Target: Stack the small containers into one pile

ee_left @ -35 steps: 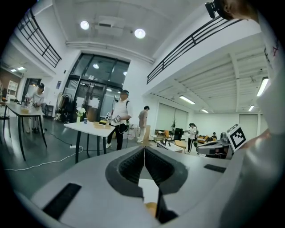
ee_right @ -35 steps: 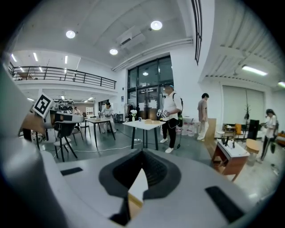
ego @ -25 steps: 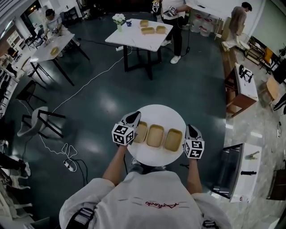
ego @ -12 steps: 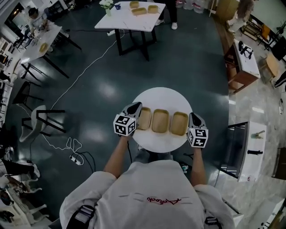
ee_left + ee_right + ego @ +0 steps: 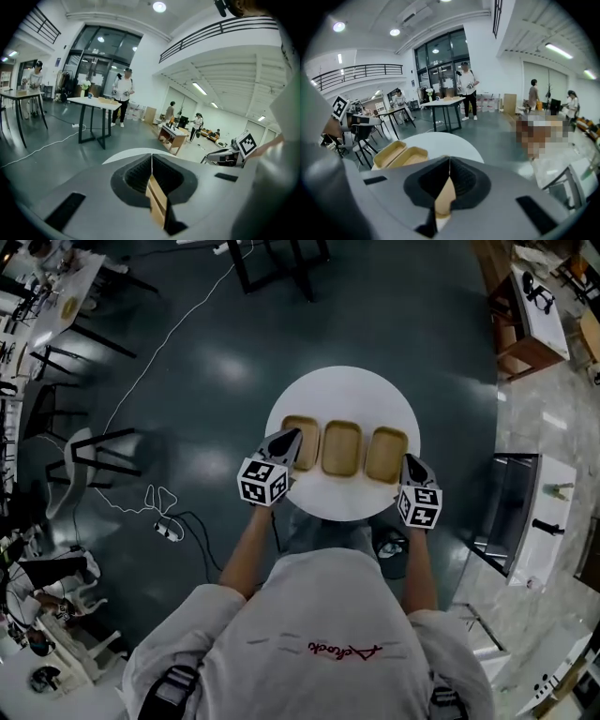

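Three tan open containers lie in a row on the round white table [image 5: 342, 395]: the left container [image 5: 302, 432], the middle one [image 5: 341, 448] and the right one [image 5: 386, 455]. My left gripper [image 5: 291, 438] hangs over the left container's near-left edge, jaws shut with nothing clamped; a tan rim [image 5: 157, 199] shows beneath my left gripper [image 5: 151, 161]. My right gripper [image 5: 410, 461] sits at the right container's near-right corner, also shut. From my right gripper [image 5: 449, 165], the two other containers [image 5: 396, 153] show to the left, and tan wall [image 5: 444, 199] lies under the jaws.
The small table stands on a dark floor. A white cable [image 5: 141, 381] and a power strip [image 5: 169, 531] lie to the left by a chair [image 5: 84, 460]. A white bench [image 5: 534, 521] stands to the right. Another table [image 5: 443, 101] with people is farther off.
The head view has tipped further down, so the table sits higher in the picture. Both grippers keep their places beside the outer containers, still shut.
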Motion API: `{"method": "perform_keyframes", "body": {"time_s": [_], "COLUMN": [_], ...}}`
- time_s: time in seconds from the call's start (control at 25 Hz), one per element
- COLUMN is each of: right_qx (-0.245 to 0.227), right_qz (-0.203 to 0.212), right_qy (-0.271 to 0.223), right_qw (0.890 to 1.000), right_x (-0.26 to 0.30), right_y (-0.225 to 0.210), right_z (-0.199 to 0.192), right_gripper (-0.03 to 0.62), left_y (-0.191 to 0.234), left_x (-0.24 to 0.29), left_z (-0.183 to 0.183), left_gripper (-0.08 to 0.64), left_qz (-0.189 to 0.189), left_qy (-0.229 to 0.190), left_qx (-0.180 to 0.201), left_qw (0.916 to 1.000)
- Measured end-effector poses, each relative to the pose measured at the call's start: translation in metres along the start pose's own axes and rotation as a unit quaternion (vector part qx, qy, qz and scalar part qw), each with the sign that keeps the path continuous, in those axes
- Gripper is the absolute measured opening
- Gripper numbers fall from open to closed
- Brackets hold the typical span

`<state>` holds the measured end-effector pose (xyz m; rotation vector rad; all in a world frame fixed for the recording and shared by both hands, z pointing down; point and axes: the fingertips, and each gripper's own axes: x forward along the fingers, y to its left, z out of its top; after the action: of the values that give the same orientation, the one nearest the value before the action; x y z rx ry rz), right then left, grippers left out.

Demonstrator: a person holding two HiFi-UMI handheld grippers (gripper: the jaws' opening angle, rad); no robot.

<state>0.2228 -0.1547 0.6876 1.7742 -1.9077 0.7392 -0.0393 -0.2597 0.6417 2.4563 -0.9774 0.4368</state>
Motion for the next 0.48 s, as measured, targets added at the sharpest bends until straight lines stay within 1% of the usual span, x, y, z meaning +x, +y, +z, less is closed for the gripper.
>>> {"method": "perform_keyframes", "body": {"time_s": [0.2, 0.4, 0.44, 0.48], "right_qx": [0.024, 0.047, 0.05, 0.053], "right_qz": [-0.005, -0.01, -0.012, -0.016], "right_qy": [0.044, 0.068, 0.072, 0.077], "right_qw": [0.999, 0.997, 0.996, 0.995], "right_x": [0.013, 0.024, 0.026, 0.028], "right_y": [-0.006, -0.014, -0.016, -0.017], "right_z": [-0.042, -0.07, -0.074, -0.079], "right_gripper": [0.021, 0.025, 0.041, 0.081], "left_y": [0.001, -0.002, -0.003, -0.003], "left_x": [0.008, 0.017, 0.019, 0.02], "left_z": [-0.026, -0.042, -0.045, -0.047], "left_gripper": [0.012, 0.012, 0.012, 0.012], "left_qz": [-0.001, -0.002, -0.002, -0.001], "left_qy": [0.015, 0.02, 0.022, 0.024], "left_qx": [-0.011, -0.017, -0.017, -0.017], "left_qw": [0.9998, 0.9997, 0.9996, 0.9996]}}
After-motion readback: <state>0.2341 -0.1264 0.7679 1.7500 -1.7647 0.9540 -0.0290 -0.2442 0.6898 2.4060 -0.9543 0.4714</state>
